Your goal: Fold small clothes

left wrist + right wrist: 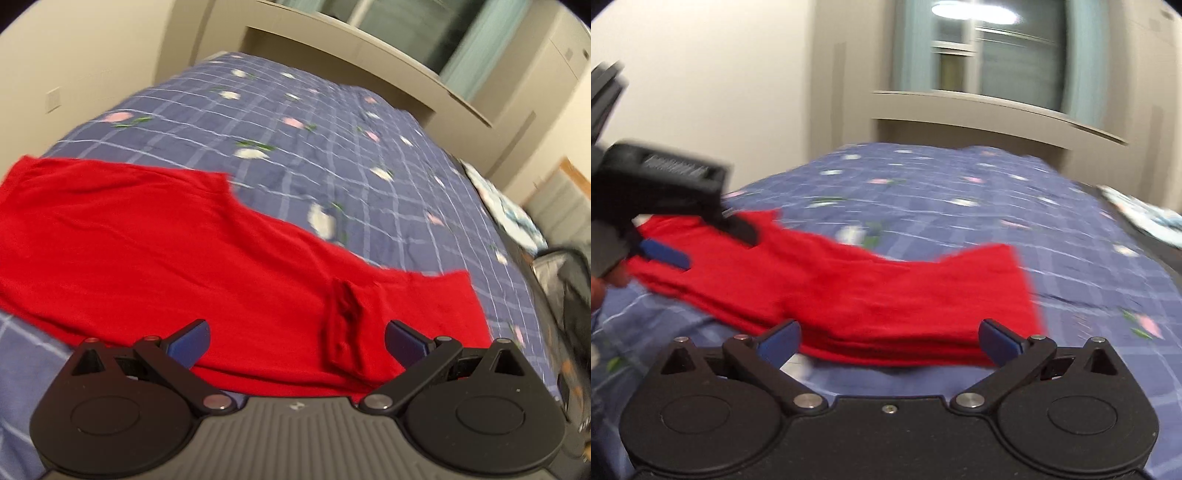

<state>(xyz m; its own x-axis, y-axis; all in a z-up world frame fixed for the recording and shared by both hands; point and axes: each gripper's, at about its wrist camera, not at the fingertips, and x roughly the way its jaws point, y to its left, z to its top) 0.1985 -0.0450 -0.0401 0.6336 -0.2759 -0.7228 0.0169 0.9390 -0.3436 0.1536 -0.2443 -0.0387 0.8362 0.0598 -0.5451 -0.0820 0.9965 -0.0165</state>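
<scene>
Plainly a soft job: the red knit cotton garment (177,251) looks light, limp and thin, likely to drape and sag wherever it is unsupported, and not fragile. It lies spread on the blue checked floral bedspread (295,122), already doubled along the near edge, judging by the stacked layers seen from the right wrist view. Best holds, I judge, are corners and hems, pinching all layers together; a grip mid-panel would only bunch the cloth.

Left gripper (297,339): jaws spread wide, blue pads clear of the cloth, nothing held. The garment's near edge runs directly under and between the fingers, at 6 o'clock in that view, with a small puckered ridge just inside the right finger at about 5 o'clock. The body of the cloth stretches away to 9 and 10 o'clock; a narrower end tapers to 3 o'clock.

Right gripper (888,341): jaws fully apart, empty. The folded red edge (897,350) sits between the fingertips at 6 o'clock, touching or nearly so; blur prevents certainty.

Farther out, at 9 o'clock in the right wrist view, the left gripper hangs over the garment's far end. Beyond, bare bedspread runs to 12 o'clock.
</scene>
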